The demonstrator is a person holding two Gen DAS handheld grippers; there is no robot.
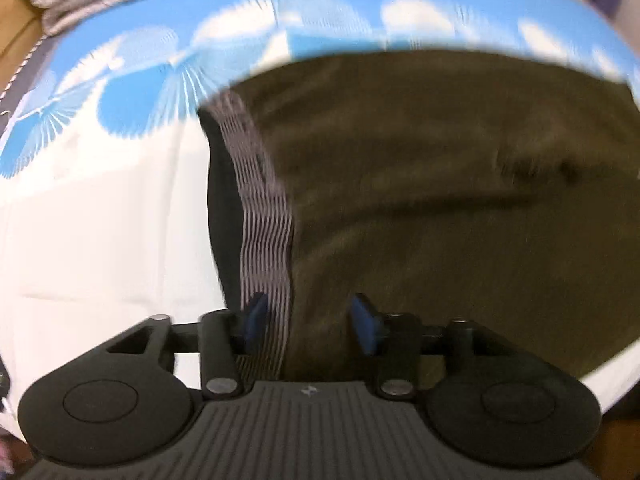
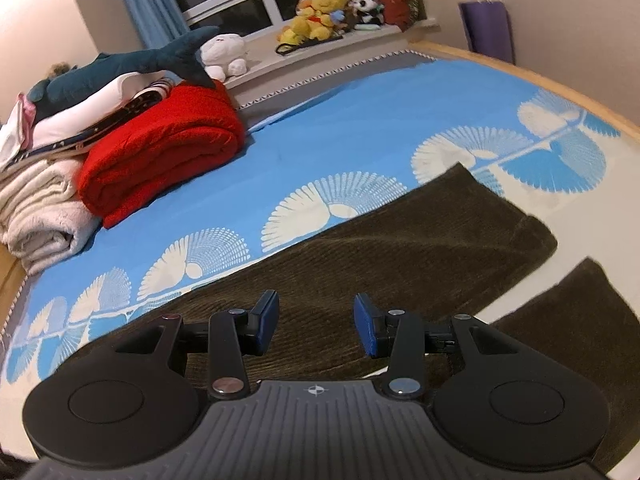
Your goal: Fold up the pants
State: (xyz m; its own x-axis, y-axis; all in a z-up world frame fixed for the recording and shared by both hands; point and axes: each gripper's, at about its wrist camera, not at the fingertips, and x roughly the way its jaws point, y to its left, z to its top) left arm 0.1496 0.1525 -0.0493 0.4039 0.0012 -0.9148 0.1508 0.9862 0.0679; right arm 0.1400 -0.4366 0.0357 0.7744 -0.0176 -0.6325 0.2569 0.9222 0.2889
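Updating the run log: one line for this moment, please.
pants: flat on bed, legs apart | left claw: open, over waistband | right claw: open, over leg

I see the dark olive-brown corduroy pants (image 2: pixel 400 248) lying spread flat on the blue-and-white fan-patterned bedsheet (image 2: pixel 360 120), their two legs apart with a strip of white sheet showing between them. In my left wrist view the pants (image 1: pixel 440 200) are blurred; a grey-and-white ribbed elastic waistband (image 1: pixel 264 220) runs down their left edge beside a black inner lining.
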